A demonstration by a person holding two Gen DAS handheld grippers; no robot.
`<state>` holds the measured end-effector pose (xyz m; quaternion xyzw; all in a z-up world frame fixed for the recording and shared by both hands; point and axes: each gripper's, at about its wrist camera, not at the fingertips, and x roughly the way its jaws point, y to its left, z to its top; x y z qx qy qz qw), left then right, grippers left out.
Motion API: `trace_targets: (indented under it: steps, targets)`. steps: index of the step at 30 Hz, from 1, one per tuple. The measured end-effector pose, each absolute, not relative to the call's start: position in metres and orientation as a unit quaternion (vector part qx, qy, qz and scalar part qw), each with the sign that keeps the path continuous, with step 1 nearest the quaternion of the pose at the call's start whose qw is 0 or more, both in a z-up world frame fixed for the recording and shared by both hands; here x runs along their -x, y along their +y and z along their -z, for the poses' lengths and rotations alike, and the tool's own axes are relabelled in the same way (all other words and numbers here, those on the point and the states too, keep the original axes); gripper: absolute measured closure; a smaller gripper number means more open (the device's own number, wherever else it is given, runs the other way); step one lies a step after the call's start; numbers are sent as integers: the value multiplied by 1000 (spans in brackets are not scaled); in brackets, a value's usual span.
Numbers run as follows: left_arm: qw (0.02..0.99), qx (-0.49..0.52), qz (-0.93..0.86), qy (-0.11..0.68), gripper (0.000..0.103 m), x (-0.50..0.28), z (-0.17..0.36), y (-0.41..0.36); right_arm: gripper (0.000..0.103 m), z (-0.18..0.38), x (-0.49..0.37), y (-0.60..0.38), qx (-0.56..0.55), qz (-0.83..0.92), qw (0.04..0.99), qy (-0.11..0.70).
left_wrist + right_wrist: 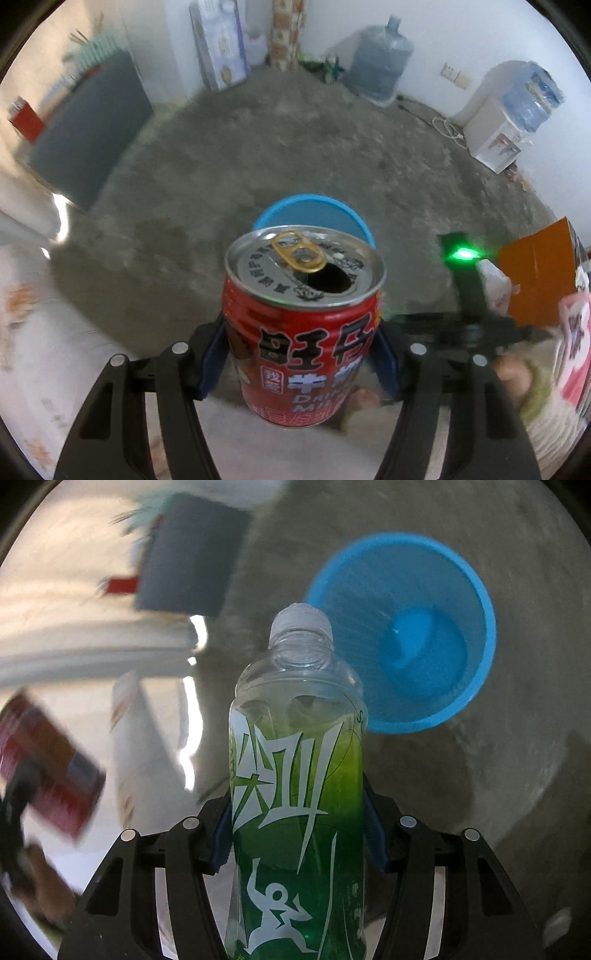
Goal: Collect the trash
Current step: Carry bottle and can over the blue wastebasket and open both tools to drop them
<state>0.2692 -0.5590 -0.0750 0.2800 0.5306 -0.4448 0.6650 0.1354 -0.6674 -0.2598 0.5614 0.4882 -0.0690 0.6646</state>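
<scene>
The blue bin (402,635) stood on the bare concrete floor (498,775), its mouth open and its inside apparently empty, and the coming drop turned on where that mouth lay from each held item. In the right wrist view the bin sat ahead of the right gripper (297,834) and off to the right of the bottle's line, with most of the bin's floor in sight. The right gripper was clamped on a clear plastic bottle (297,775) with a green label, its long axis running straight out along the fingers, capped end foremost; that cap overlapped the bin's near rim in the picture. In the left wrist view only the far arc of the bin (314,214) showed, directly behind the red drink can (303,332). The left gripper (301,354) pinched the can across its sides, opened top pointing forward toward the bin. Judged from these views, the can lined up with the bin more squarely, while the bottle needed a shift to the right before release. The right gripper's body (469,325) appeared blurred beside the can, so the two hands were close together.
</scene>
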Motion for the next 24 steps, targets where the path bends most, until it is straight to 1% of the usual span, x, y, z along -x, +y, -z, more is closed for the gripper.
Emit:
trace_targets:
  steps: [1,3,4,7,12,13,14,21,24]
  targets:
    - [662,-279,441,538,38,-266,84,-570,48,279,-144,-678,-585,71,643,489]
    - [653,-281,431,556,38,-264,110,-594,47,301,-142,-695,-612,73,618,488]
    - [651,-282,426,561,38,-264,119,-598,45,313,-146,-704,-624,80,605,488]
    - [649,-287,412,572,38,-263,141,-617,33,330,-166,-719,-626,103,598,489]
    - [648,-305,399,572,38,-262,168,-635,32,317,-156,-726,-608,113,629,471]
    - [648,-306,397,574,38,-263,173,-633,34,311,-152,-728,-606,114,634,467]
    - [647,-306,395,576,38,-265,177,-634,32,309,-143,-728,-601,123,640,462]
    - [635,-314,353,611,38,-264,237,-660,31,293,-64,-733,-607,173,673,385]
    - [615,-322,316,647,38,-262,273,-671,29,284,-33,-726,-607,189,681,363]
